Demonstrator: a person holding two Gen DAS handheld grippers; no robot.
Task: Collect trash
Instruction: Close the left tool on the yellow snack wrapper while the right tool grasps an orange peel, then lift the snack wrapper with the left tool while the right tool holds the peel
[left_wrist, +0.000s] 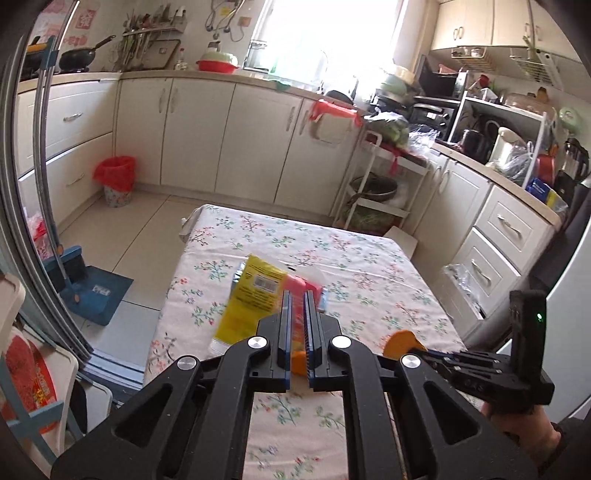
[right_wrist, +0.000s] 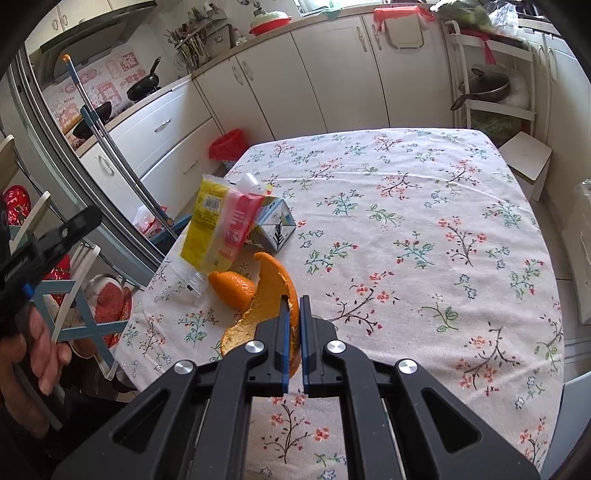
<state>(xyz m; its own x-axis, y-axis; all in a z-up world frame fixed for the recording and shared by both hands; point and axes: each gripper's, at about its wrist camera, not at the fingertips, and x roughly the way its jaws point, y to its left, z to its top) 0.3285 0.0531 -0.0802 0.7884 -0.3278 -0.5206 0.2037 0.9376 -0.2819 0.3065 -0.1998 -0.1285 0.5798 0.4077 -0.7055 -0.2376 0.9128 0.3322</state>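
While angled downward, both claws grip.

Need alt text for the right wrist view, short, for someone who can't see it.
The right gripper is shut on a curved piece of orange peel over a floral tablecloth. Beyond it lie a second peel piece, a yellow wrapper and a small carton.
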